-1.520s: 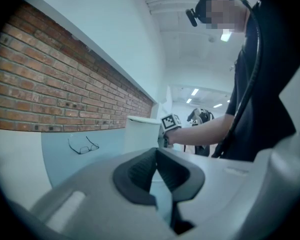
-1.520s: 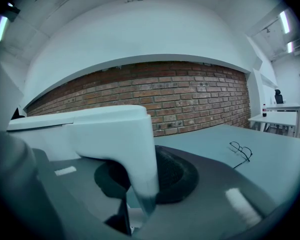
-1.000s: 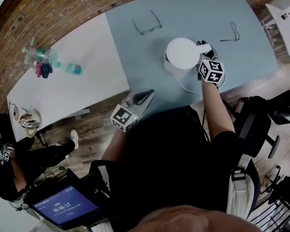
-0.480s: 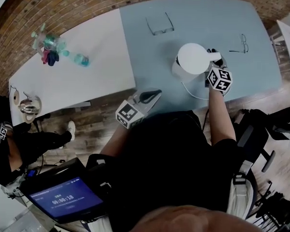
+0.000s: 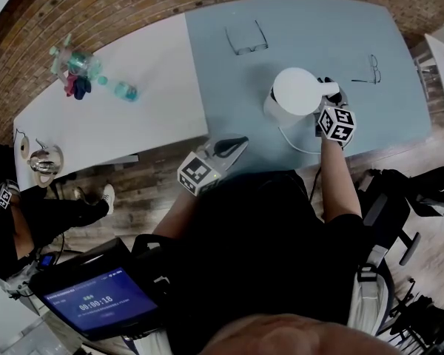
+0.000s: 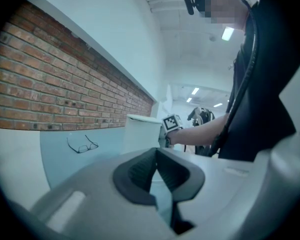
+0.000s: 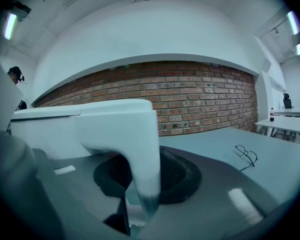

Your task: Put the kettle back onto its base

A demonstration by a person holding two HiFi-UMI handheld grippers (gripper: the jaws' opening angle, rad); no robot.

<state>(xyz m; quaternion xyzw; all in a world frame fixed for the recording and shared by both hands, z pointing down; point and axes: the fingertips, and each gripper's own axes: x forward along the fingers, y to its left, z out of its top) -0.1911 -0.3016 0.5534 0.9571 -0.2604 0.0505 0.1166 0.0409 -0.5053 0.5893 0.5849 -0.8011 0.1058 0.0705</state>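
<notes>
Brick wall (image 7: 205, 99) runs behind a blue-grey table (image 5: 318, 28), which adjoins a white table (image 5: 118, 132), seen steeply from above. A white kettle (image 5: 297, 91) stands upright on the blue-grey table, near its front edge. A thin cord (image 5: 292, 143) curls out from under it.

The right gripper (image 5: 330, 95) is at the kettle's handle (image 7: 140, 134). Its jaws sit narrowly either side of the handle and have just been easing apart. The pads appear to touch it on both sides. The left gripper (image 5: 237, 140) hangs well apart over the table's front edge, jaws together at the tips with nothing between them.

The kettle looks set down, so the release seems to be the step in hand. If the right gripper draws back while a pad catches the handle, it could drag or tip the kettle off its seat. A snag on the cord could shift it too.

The base itself is hidden beneath the kettle, so square seating cannot be confirmed. The lower end of the handle is blurred in the right gripper view. Two pairs of glasses (image 5: 246, 44) lie farther back on the table, clear of the work.
</notes>
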